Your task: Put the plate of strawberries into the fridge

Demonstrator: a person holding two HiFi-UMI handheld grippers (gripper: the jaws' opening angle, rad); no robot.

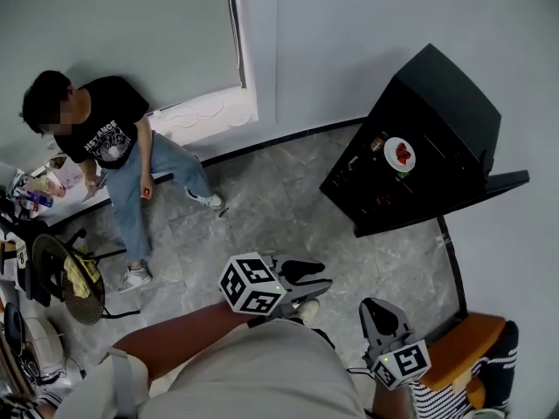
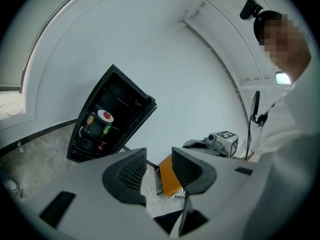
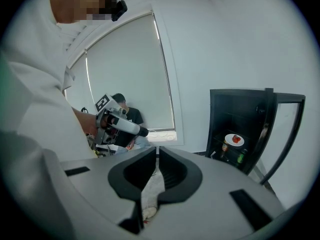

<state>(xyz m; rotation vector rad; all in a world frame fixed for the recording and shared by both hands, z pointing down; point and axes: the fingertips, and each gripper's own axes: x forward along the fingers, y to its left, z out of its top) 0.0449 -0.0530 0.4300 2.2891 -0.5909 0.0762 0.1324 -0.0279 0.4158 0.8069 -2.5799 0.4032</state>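
Black inside and out, door [image 1: 500,182] swung wide: shows the plate [image 1: 399,154] of strawberries [image 1: 403,153] already resting on an upper shelf of the fridge [image 1: 454,103], near 2 bottles [image 2: 90,120], so probably past the placing step. Holding nothing in either tool, well back from the shelves: left gripper [image 2: 159,151] parted wide around bare air, right gripper [image 3: 156,149] drawn almost together with only a thin slit left. Next, presumably: reach for the door edge and swing it closed without jolting that plate.
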